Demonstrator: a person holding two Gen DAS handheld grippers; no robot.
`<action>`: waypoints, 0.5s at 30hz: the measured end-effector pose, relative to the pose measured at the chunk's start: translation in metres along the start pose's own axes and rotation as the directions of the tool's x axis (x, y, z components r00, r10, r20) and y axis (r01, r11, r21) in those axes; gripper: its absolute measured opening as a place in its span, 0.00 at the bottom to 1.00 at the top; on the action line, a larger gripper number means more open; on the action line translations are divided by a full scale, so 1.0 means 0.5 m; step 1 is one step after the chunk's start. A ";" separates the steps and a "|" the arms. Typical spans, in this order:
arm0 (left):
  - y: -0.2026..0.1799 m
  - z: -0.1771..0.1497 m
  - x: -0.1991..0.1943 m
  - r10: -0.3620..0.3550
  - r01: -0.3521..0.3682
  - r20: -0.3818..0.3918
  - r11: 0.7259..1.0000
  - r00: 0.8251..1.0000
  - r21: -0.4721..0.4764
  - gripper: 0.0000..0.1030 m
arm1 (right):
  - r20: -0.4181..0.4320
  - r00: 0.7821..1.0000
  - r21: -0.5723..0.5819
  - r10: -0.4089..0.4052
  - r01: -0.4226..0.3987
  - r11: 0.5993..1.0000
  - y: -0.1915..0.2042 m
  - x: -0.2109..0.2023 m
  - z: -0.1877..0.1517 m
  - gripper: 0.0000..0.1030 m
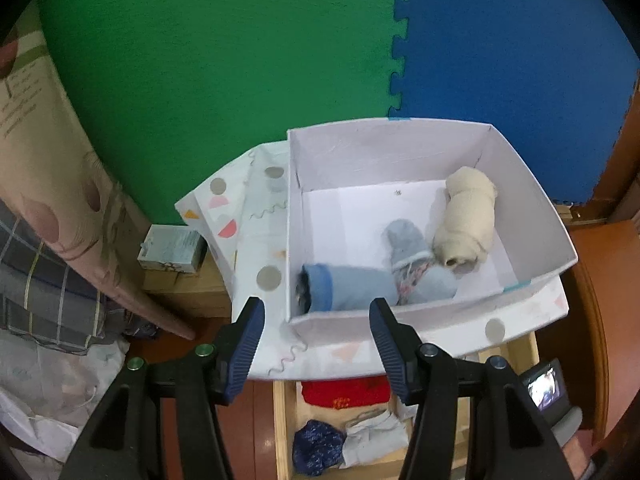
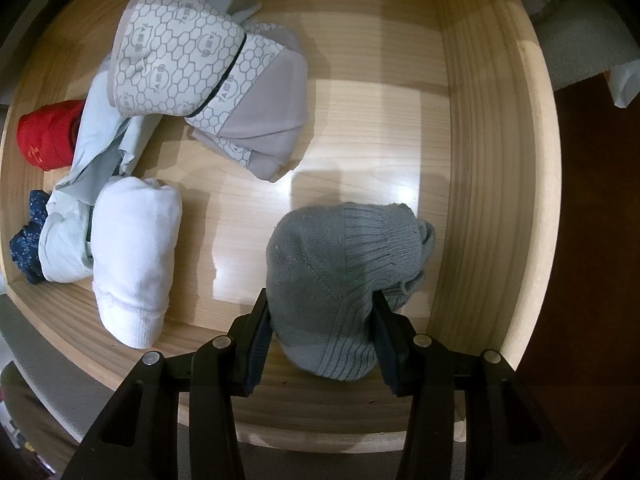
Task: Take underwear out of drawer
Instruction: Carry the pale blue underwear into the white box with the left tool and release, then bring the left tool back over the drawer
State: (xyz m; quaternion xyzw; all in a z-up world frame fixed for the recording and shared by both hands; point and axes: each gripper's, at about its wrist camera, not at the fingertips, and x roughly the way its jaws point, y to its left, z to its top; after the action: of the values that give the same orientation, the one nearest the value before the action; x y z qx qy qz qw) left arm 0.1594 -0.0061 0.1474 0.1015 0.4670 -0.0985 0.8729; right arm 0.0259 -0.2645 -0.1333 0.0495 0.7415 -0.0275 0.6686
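Note:
My right gripper [image 2: 320, 296] points down into the wooden drawer [image 2: 480, 160] and is shut on a rolled grey knit sock [image 2: 340, 264]. Beside it lie a white roll [image 2: 136, 256], honeycomb-patterned underwear [image 2: 180, 64], a folded grey pair [image 2: 264, 128], a pale blue garment [image 2: 100, 128] and a red piece [image 2: 48, 136]. My left gripper [image 1: 317, 306] hangs open and empty over the near wall of a white box [image 1: 532, 216]. The box holds a blue roll [image 1: 352, 286], a grey roll [image 1: 406, 244] and a cream roll [image 1: 466, 220].
Under the box the drawer [image 1: 280, 420] shows a red item [image 1: 346, 392], a dark blue item [image 1: 316, 448] and a pale cloth [image 1: 372, 436]. Green [image 1: 220, 80] and blue [image 1: 500, 60] foam mats lie behind. A small carton [image 1: 172, 250] and bedding [image 1: 48, 292] sit at the left.

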 end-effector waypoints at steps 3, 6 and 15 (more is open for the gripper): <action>0.013 -0.038 0.001 -0.038 0.038 0.002 0.999 0.999 -0.005 0.54 | 0.000 1.000 0.002 -0.002 0.002 1.000 0.001 0.001 -0.001 0.43; 0.011 -0.081 0.014 -0.047 0.047 -0.026 0.998 0.999 0.028 0.54 | -0.001 1.000 0.003 -0.004 0.004 1.000 0.004 0.002 -0.003 0.43; -0.002 -0.209 0.091 -0.028 0.033 -0.132 0.999 0.991 0.032 0.54 | -0.002 1.000 0.003 -0.007 0.007 1.000 0.008 0.001 -0.002 0.43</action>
State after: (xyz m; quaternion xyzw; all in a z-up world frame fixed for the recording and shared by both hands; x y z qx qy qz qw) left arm 0.1008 0.0175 0.0528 0.1157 0.5232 -0.1130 0.8367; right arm 0.0254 -0.2603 -0.1337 0.0480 0.7424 -0.0310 0.6675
